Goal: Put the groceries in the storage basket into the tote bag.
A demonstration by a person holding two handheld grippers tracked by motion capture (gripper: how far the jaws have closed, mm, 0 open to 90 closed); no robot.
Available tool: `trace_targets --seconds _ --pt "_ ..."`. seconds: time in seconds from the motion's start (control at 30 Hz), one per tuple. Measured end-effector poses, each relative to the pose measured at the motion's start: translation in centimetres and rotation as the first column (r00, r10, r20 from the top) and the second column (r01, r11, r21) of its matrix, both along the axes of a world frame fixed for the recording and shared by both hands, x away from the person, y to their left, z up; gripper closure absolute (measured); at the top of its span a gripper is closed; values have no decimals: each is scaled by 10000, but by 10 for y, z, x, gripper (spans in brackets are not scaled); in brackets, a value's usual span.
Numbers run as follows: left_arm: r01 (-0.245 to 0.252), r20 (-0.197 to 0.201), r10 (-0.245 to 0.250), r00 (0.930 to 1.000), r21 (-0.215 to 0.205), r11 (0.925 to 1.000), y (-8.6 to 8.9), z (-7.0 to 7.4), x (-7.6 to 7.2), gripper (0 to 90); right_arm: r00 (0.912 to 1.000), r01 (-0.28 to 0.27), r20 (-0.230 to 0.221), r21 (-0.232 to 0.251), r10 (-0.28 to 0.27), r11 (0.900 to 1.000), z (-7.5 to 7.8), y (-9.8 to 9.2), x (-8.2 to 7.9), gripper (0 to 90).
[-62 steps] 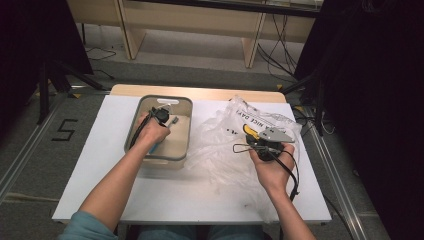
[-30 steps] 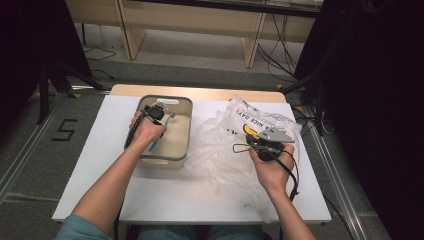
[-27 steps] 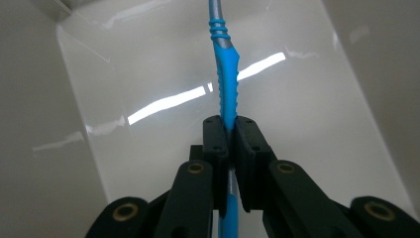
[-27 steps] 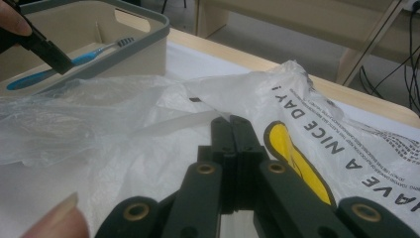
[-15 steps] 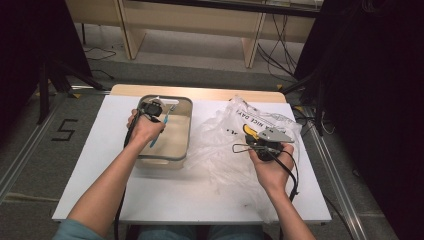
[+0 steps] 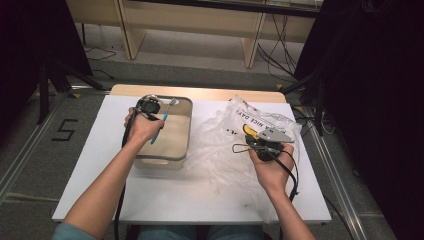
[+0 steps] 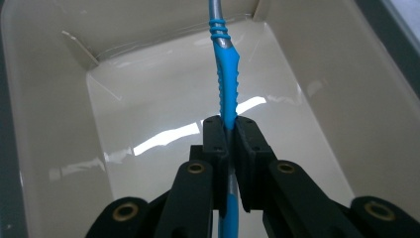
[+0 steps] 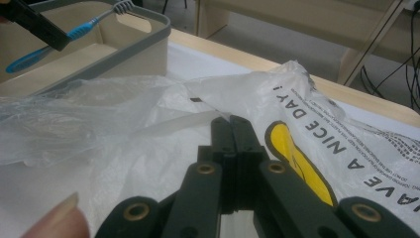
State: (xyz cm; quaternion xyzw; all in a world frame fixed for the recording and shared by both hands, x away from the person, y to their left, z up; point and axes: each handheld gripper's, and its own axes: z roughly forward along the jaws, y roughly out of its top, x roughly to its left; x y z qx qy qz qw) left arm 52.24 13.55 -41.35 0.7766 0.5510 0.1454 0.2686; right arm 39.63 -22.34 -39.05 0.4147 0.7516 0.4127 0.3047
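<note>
Table: white rectangular table (image 6: 100, 165) on grey carpet, with wooden furniture behind it.
Bin: beige plastic bin with a grey rim (image 6: 182, 130) stands left of centre.
Left hand-held gripper (image 7: 228, 130): clamped on a blue-handled toothbrush (image 7: 227, 84), held above the bin's inside.
Bag: crumpled clear plastic bag printed "NICE DAY" (image 8: 346, 144) lies right of the bin.
Right hand-held gripper (image 8: 232, 124): jaws together, pinching a fold of the bag.

The toothbrush (image 7: 227, 84) head runs past the top edge of the left gripper view. In the right gripper view, the plastic bag (image 8: 322, 124) print is cut off at right.
</note>
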Motion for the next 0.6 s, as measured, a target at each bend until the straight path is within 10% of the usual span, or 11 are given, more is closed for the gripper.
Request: trace_targets --seconds 0.6 --pt "94 745 -43 9972 -692 9976 2 17 -14 841 10000 0 9 15 0 10000 0 0 0 900"
